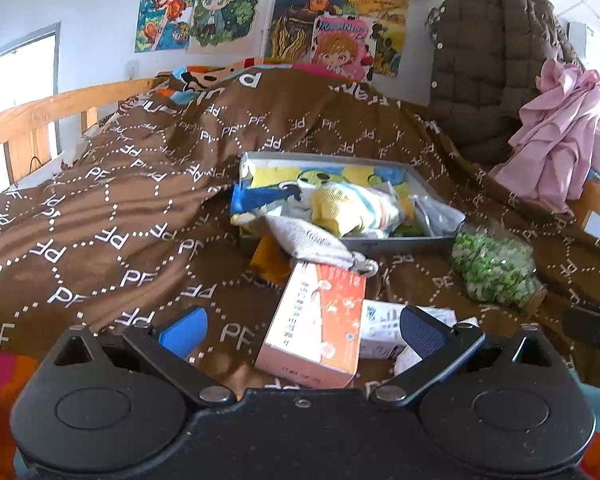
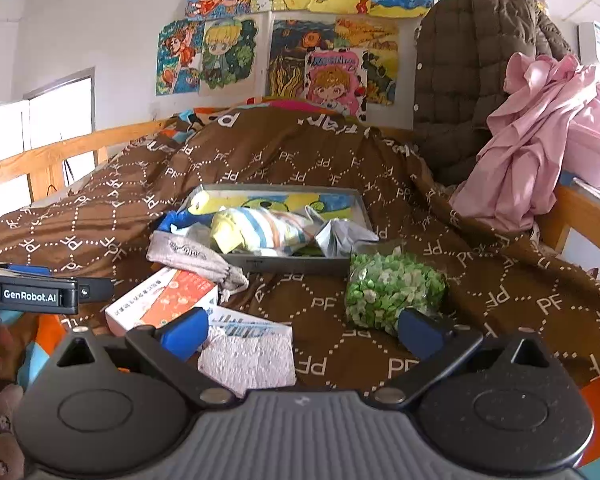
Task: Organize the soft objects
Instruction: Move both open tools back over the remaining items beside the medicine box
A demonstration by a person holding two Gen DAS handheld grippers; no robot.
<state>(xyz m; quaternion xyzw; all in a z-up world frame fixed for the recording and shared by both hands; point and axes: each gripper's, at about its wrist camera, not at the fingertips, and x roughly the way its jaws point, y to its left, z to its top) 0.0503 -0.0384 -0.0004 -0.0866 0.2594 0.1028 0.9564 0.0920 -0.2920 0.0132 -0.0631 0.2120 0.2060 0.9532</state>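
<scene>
A: Far left, what runs along the bed?
B: A wooden rail (image 2: 60, 152), with the brown quilt (image 1: 100, 208) spread beside it, soft and printed with pale letters.
A: And the left gripper (image 1: 300, 330)?
B: Its blue fingers stand wide apart, holding nothing. Between them sits an orange and white carton (image 1: 316, 320), stiff and boxy, with a white packet (image 1: 384, 328) touching its right side.
A: Behind that?
B: A grey knitted pouch (image 1: 312, 242) droops over the near rim of the grey tray (image 1: 400, 242). A striped yellow cloth bundle (image 1: 356, 208) lies in the tray.
A: Right of the tray?
B: A clear bag of green pieces (image 2: 392, 288), lumpy, just beyond the right gripper (image 2: 302, 334), also spread apart and empty; a pink textured sheet (image 2: 248, 360) lies between its fingers.
A: Far right?
B: Crumpled pink fabric (image 2: 540, 136) against a quilted brown coat (image 2: 460, 80).
</scene>
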